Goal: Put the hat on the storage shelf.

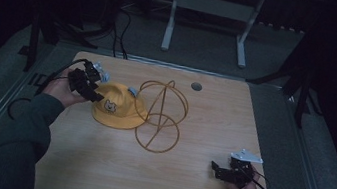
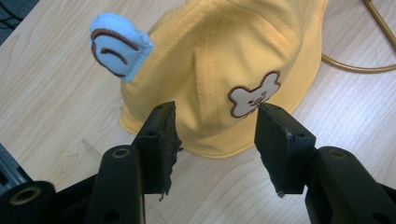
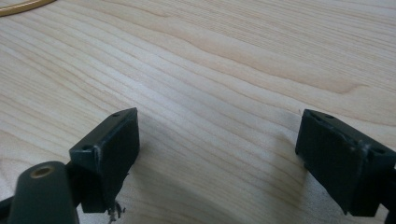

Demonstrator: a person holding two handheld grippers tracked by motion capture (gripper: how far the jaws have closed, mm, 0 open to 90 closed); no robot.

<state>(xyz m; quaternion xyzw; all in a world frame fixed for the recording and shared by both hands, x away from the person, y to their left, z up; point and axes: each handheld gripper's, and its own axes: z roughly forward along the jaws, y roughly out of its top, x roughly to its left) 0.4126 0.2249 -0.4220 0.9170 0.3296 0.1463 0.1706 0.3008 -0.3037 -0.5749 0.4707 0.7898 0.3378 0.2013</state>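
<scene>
The room around you is dark; the work sits on a pale wood table (image 1: 184,178). In the left gripper view, your left gripper (image 2: 215,135) has its jaws spread, one on either side of the near brim of the hat (image 2: 224,60), not yet pinching it. That straddle looks like a set-up to grip the brim, probably to lift the hat toward the stand (image 1: 160,116) just beside it at centre frame in the high view. Your right gripper (image 1: 219,171) rests at the lower right of the high view, jaws spread wide over bare wood, well apart from the hat, likely just waiting.

The hat lies left of centre on the table, crown up. It is yellow soft cloth with stitched panels, a bear patch (image 2: 254,93) on the front, and a pale blue ear (image 2: 119,49) with brown curved lines at the upper left.
</scene>
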